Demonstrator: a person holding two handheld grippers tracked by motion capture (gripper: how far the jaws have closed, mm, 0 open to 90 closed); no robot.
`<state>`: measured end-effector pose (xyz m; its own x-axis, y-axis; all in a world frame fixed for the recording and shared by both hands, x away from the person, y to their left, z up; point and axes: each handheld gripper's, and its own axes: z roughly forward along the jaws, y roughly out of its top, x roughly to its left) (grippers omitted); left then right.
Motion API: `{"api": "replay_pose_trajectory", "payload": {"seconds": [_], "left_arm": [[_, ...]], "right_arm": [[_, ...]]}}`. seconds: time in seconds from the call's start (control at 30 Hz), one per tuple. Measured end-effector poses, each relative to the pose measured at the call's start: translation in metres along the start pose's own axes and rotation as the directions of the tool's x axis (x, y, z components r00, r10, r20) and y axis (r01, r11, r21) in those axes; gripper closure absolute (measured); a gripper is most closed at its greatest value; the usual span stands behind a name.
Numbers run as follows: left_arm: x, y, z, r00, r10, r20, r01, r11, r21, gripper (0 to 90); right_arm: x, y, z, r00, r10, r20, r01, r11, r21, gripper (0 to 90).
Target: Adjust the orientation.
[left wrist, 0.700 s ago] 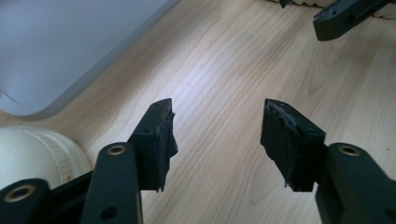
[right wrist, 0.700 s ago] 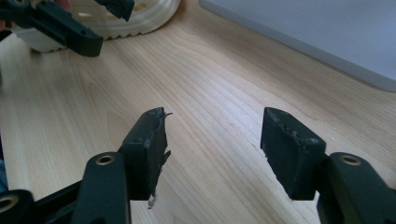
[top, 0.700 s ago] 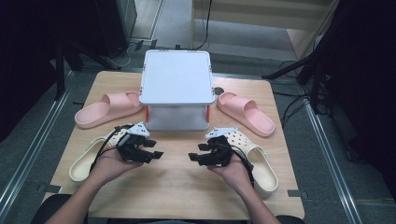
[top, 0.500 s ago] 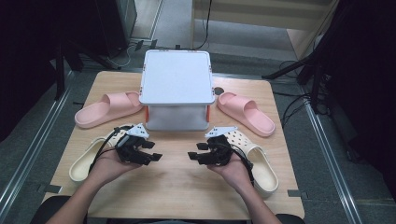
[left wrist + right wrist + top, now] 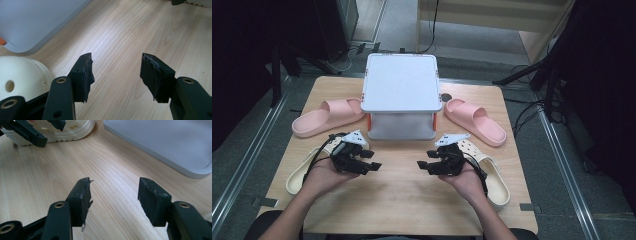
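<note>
High view shows my left tongs (image 5: 371, 166) and right tongs (image 5: 424, 166) hovering open and empty at the frame's lower middle, facing each other over bare table (image 5: 412, 200), probably readying for the cream clogs (image 5: 302, 172) just outside either hand.

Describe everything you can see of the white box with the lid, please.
The white box stands upright at the middle of the wooden table's far half. A flat, rounded-corner white lid closes it; the walls look like translucent plastic, with orange latches at the sides. A pink slipper lies on each side. Neither gripper touches it.
</note>
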<state>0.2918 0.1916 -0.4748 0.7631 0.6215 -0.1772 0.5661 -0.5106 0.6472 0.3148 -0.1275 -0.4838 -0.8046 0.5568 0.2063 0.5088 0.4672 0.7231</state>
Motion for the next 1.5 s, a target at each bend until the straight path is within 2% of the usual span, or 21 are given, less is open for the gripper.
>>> {"api": "replay_pose_trajectory", "payload": {"seconds": [0.2, 0.53, 0.93, 1.27, 1.37, 1.5], "left_arm": [[0.001, -0.006, -0.008, 0.9998, -0.019, -0.008, 0.019, 0.9998, 0.005, 47.2], [0.003, -0.02, -0.026, 0.9965, -0.064, -0.053, 0.064, 0.9979, -0.011, 48.4], [-0.002, -0.04, -0.059, 0.985, -0.128, -0.116, 0.124, 0.9914, -0.043, 48.4], [0.001, -0.063, -0.089, 0.9666, -0.192, -0.169, 0.179, 0.9797, -0.091, 49.6], [0.002, -0.069, -0.095, 0.9587, -0.217, -0.184, 0.199, 0.9736, -0.111, 49.3], [0.008, -0.077, -0.093, 0.945, -0.242, -0.22, 0.225, 0.9692, -0.101, 49.0]], "right_arm": [[0.0, 0.003, 0.003, 0.9999, -0.01, 0.0, 0.01, 1.0, 0.012, 44.4], [0.003, 0.014, 0.015, 0.9989, -0.041, -0.025, 0.042, 0.998, 0.037, 44.8], [0.01, 0.03, 0.034, 0.9935, -0.079, -0.082, 0.084, 0.994, 0.065, 45.9], [0.013, 0.041, 0.045, 0.9889, -0.089, -0.119, 0.096, 0.994, 0.057, 46.7], [0.014, 0.044, 0.048, 0.9879, -0.092, -0.125, 0.1, 0.993, 0.061, 46.7], [0.015, 0.047, 0.051, 0.987, -0.092, -0.132, 0.101, 0.993, 0.06, 46.8]]}}
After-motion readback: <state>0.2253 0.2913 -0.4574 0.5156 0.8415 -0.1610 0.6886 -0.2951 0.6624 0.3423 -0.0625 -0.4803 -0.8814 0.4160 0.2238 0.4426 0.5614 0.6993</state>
